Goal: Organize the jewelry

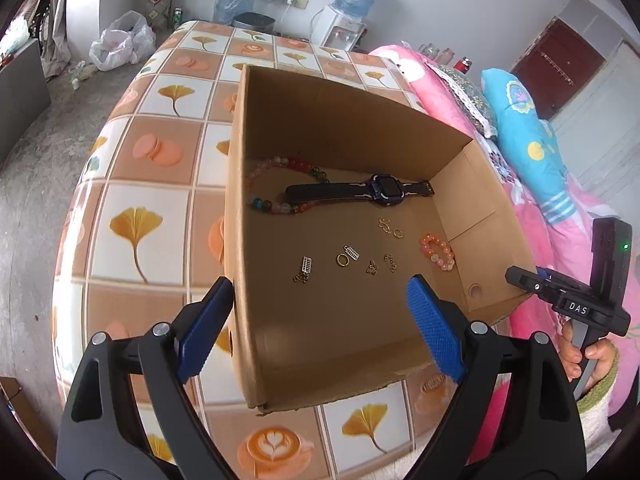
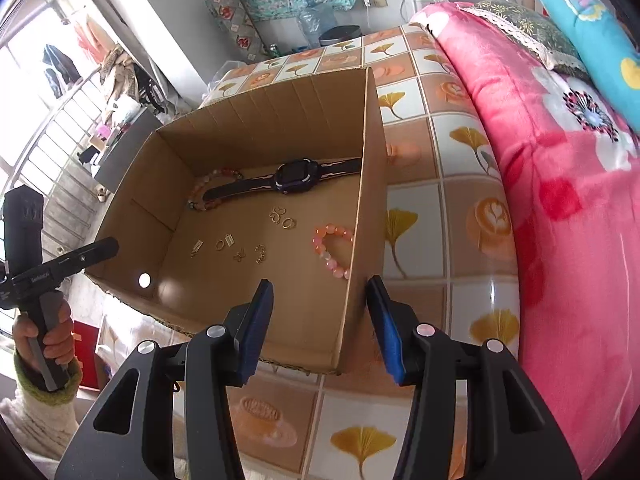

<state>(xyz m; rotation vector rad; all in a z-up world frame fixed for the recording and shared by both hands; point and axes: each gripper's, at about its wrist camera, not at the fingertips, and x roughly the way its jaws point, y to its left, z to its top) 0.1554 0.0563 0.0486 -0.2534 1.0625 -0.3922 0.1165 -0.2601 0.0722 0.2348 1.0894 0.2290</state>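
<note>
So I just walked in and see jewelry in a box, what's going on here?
A person holds a gripper in each hand over a cardboard box on a tiled table. Both the left gripper and right gripper are open and hold nothing. In the box lie a watch, a multicolor bead bracelet, a pink bracelet and small gold rings and charms. The watch strap lies across the multicolor bracelet.

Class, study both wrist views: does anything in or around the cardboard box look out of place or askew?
The watch lies with its strap across the multicolored bead bracelet, overlapping it. Small gold charms are scattered loose over the cardboard box floor. Nothing looks spilled or damaged.
</note>
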